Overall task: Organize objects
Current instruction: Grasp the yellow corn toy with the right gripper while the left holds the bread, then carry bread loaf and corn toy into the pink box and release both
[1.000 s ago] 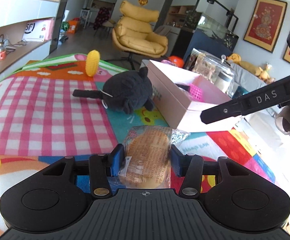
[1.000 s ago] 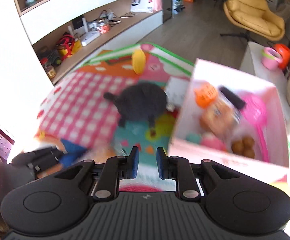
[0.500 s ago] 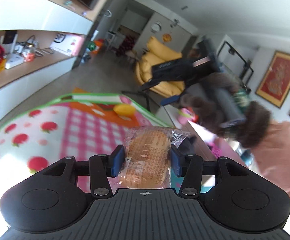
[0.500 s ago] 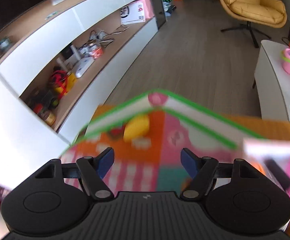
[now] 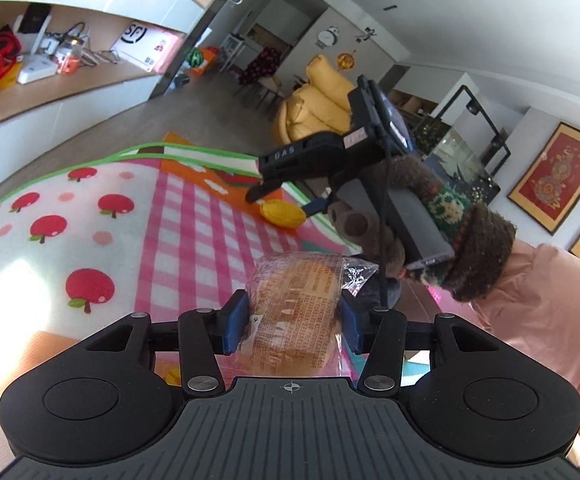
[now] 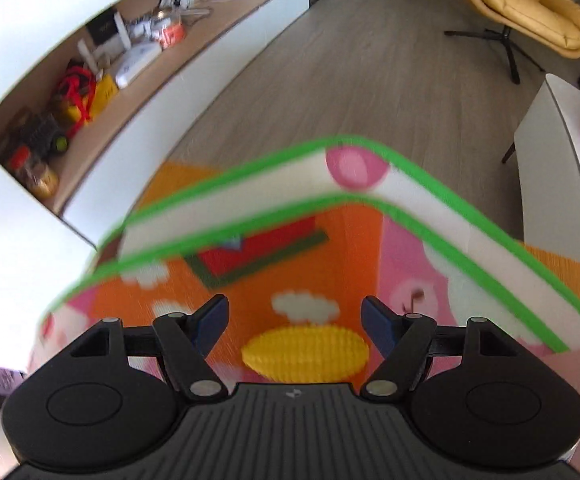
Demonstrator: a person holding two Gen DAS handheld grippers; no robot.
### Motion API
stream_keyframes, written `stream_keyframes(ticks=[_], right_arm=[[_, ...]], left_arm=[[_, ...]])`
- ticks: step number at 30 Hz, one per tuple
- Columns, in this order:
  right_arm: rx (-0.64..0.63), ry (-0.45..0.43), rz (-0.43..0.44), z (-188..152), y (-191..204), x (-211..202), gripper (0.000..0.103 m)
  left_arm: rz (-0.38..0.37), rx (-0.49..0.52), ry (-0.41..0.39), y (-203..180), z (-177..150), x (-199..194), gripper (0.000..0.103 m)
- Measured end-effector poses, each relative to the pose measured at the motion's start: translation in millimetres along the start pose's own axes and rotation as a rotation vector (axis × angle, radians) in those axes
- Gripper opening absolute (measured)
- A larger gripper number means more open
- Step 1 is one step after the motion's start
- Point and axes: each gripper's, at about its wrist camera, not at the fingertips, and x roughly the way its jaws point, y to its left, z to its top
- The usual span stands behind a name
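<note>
A clear-wrapped bun packet sits between the blue pads of my left gripper, which is shut on it above the play mat. A yellow toy corn cob lies on the mat's orange patch near the far corner. My right gripper points steeply down over it, open, its pads wide on either side of the cob and not pressing on it. In the left wrist view the right gripper shows from the side, held by a gloved hand, its fingertips just above the corn cob.
The colourful play mat with its green border covers the floor. A wall shelf with clutter runs along the left. A yellow armchair stands beyond, a white low table at right. A pink sleeve fills the right side.
The right gripper went from shut to open and swept from over the pink box to above the corn cob. The left gripper swung left and rolled, still holding the bun packet.
</note>
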Motion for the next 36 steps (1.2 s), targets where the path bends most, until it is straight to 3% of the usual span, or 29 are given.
stream_keyframes(ticks=[3,5,12,18,23,26,31,36], right_arm=[[-0.042,-0.039,-0.012,-12.9,1.0,-2.0,0.068],[-0.066,-0.041,-0.011,-19.9,3.2,-7.7,0.059],[-0.136,-0.065,-0.014,-49.0,6.5,-29.1,0.058],[-0.122,-0.229,0.060,-76.0,-13.2,-111.8,0.058],[-0.130,-0.280,0.125,-149.7,-49.6,-179.7,0.059],[-0.096,-0.272,0.139,-205.0,-83.0,-199.7,0.059],[-0.109,-0.289,-0.018,-291.4,-128.3,-200.6,0.059],[-0.142,-0.278,-0.033,-350.3,-146.3,-184.5,0.059]], left_arm=[[0.019,0.012,0.004,-6.6,-4.4,1.6,0.053],[0.027,0.006,0.012,-11.2,-8.0,2.6,0.053],[0.024,0.016,0.045,-30.7,-16.1,3.7,0.053],[-0.011,0.065,0.123,-61.2,-34.6,6.6,0.053],[-0.050,0.116,0.180,-92.6,-58.8,9.7,0.053],[-0.023,0.139,0.195,-107.0,-70.6,10.0,0.053],[0.019,0.157,0.240,-127.8,-79.3,14.7,0.053],[0.040,0.235,0.269,-160.2,-93.1,24.1,0.053]])
